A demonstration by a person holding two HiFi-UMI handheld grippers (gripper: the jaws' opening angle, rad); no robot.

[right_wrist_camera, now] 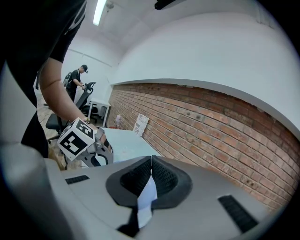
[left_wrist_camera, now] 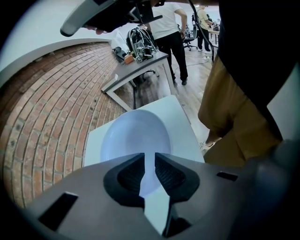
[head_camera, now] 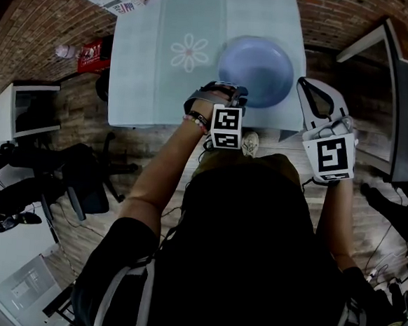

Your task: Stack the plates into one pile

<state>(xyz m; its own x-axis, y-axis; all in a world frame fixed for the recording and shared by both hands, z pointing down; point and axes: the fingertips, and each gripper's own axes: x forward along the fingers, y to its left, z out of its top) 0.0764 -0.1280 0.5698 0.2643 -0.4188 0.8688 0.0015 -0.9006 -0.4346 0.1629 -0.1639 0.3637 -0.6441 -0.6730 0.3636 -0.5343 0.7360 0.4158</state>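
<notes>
We see a blue plate (head_camera: 257,68) on the right part of the table (head_camera: 143,84). The left gripper (left_wrist_camera: 149,158) hangs over the plate's near rim, jaws partly apart and apparently not pinching it. The right gripper (right_wrist_camera: 151,159), jaws pressed together and empty, sits just right of the plate.

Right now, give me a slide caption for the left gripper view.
Left gripper, jaws apart, at the edge of a pale blue plate on the table.
</notes>
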